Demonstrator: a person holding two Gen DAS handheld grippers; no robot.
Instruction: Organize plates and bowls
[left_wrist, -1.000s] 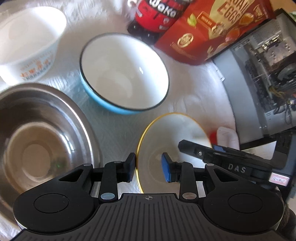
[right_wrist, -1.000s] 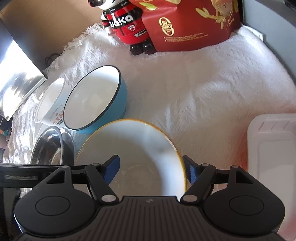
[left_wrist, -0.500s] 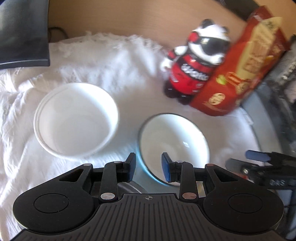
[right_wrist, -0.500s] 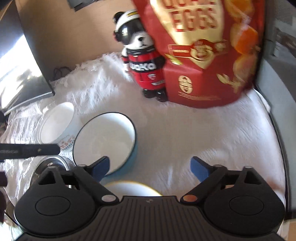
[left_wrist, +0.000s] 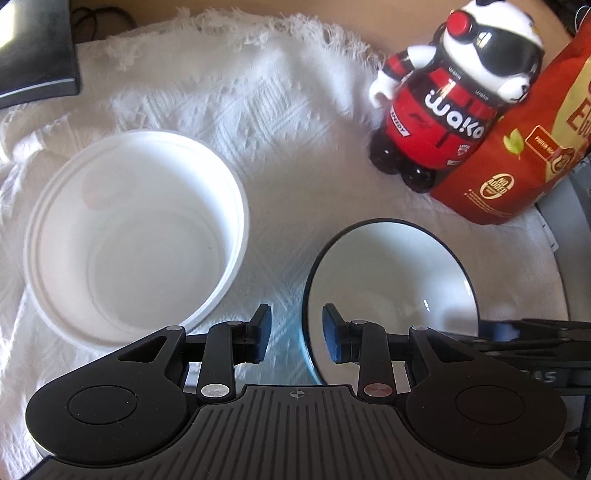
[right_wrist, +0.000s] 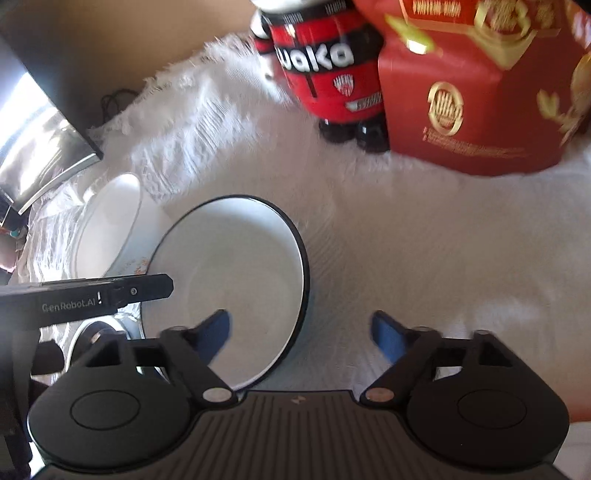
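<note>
- My left jaws (left_wrist: 295, 338) stand narrow with nothing between them; the near rim of the blue bowl (left_wrist: 391, 291) runs up through the gap without touching either pad.
- My right jaws (right_wrist: 301, 334) are spread wide and empty. The same blue bowl (right_wrist: 229, 284) lies at about 10 o'clock from them, its rim passing just behind the left pad.
- The white bowl (left_wrist: 136, 236) sits at 10 o'clock in the left view, just beside the blue one but apart from it, both on the white cloth (left_wrist: 280, 122) over the worktop.
- A steel bowl (right_wrist: 92, 332) shows only as a sliver at 8 o'clock in the right view, behind my other tool.
- The panda figure (left_wrist: 450, 96) and red snack bag (left_wrist: 524, 155) stand touching at 1 o'clock, well clear of the bowls.
- I judge this to be the approach before a pick: nothing is gripped, and the blue bowl looks the likely target for nesting.
- The next move calls for lowering the left jaws so the rim sits between the pads, then closing gently; a glazed rim may slip.
</note>
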